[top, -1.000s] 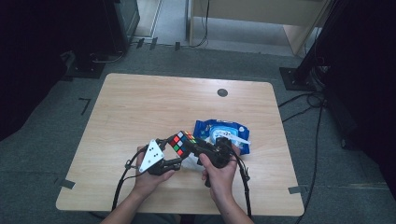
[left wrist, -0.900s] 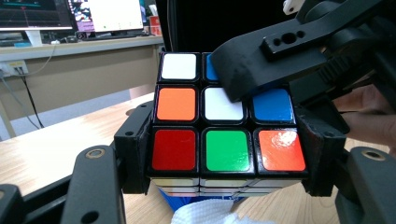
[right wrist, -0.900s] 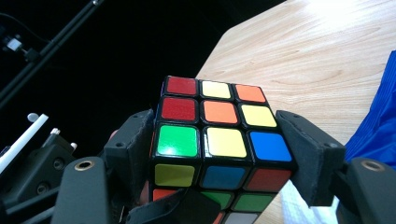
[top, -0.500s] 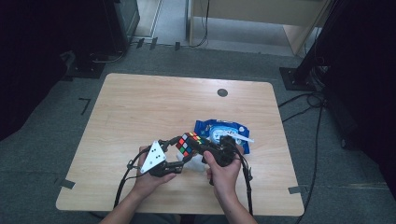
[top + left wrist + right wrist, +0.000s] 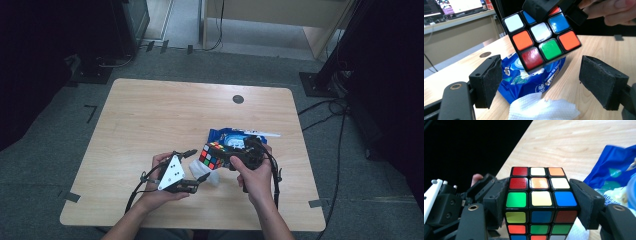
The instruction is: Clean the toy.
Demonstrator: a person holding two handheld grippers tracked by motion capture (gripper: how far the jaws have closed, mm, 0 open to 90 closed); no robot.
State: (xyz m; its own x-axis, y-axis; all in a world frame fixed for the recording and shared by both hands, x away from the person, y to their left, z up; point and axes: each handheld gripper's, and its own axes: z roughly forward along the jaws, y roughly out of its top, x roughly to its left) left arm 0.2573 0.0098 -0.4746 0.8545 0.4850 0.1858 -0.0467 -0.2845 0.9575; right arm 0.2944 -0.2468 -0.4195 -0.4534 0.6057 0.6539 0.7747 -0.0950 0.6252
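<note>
A scrambled Rubik's cube point(image 5: 211, 155) hangs just above the wooden table point(image 5: 150, 115). My right gripper point(image 5: 220, 154) is shut on it. In the right gripper view both pads press the cube point(image 5: 540, 202) on its sides, the jaws having closed a little on it. To its left, my left gripper point(image 5: 200, 164) stands open; its jaws have just been opening and the pads touch nothing. In the left gripper view the cube point(image 5: 541, 37) hovers beyond and above the open jaws point(image 5: 544, 77). A white wipe point(image 5: 212, 179) lies crumpled on the table under them.
A blue wipes packet point(image 5: 230, 136) lies behind the cube, right of the table's middle; it also shows in the left gripper view point(image 5: 519, 77). A small black round cap point(image 5: 238, 99) sits near the far edge. Cables trail from both grippers over the near edge.
The left gripper's jaws have opened and come apart from the cube. The right gripper has carried the cube a little to the right.
</note>
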